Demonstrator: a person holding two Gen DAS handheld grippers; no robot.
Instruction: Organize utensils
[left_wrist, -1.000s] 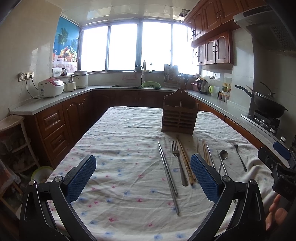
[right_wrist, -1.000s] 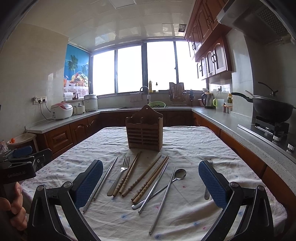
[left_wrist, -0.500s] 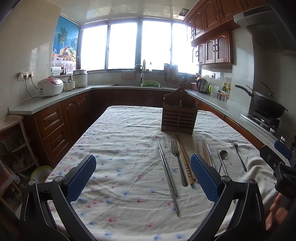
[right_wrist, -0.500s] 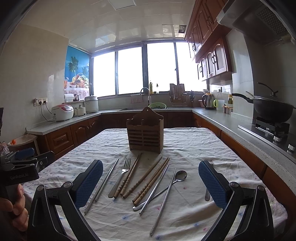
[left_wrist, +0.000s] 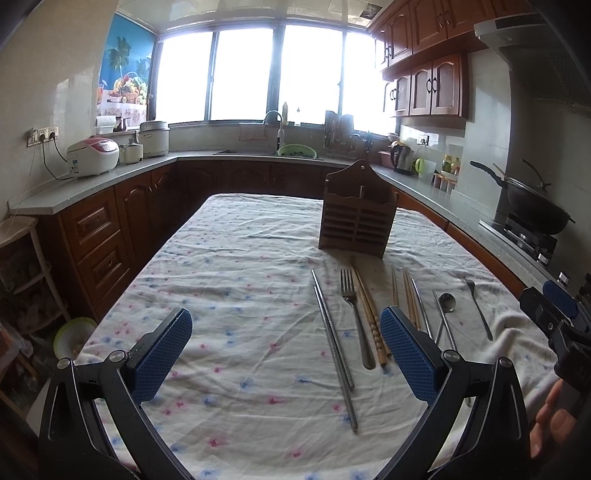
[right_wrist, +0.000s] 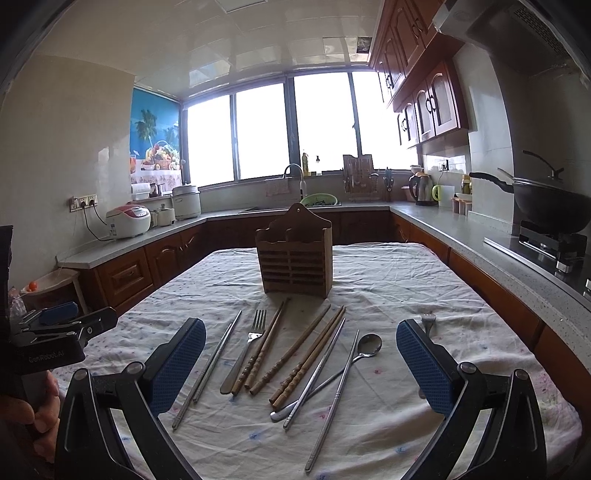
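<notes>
A wooden utensil holder (right_wrist: 295, 256) stands upright mid-table; it also shows in the left wrist view (left_wrist: 357, 217). In front of it lie metal chopsticks (right_wrist: 208, 369), a fork (right_wrist: 245, 349), wooden chopsticks (right_wrist: 291, 349), a spoon (right_wrist: 364, 350) and a second fork (right_wrist: 427, 320). My right gripper (right_wrist: 301, 365) is open and empty, hovering above these utensils. My left gripper (left_wrist: 286, 354) is open and empty, to the left of the metal chopsticks (left_wrist: 332, 339) and fork (left_wrist: 354, 314).
The table has a floral cloth (left_wrist: 229, 280). Counters wrap around it, with rice cookers (left_wrist: 94, 157) at the left, a sink (left_wrist: 275, 147) at the back and a wok (left_wrist: 532, 208) on a stove at the right. A stool (right_wrist: 55, 288) stands left.
The right gripper view has drawn slightly nearer the utensils and tilted down a little. The left gripper has barely moved. Both stay open.
</notes>
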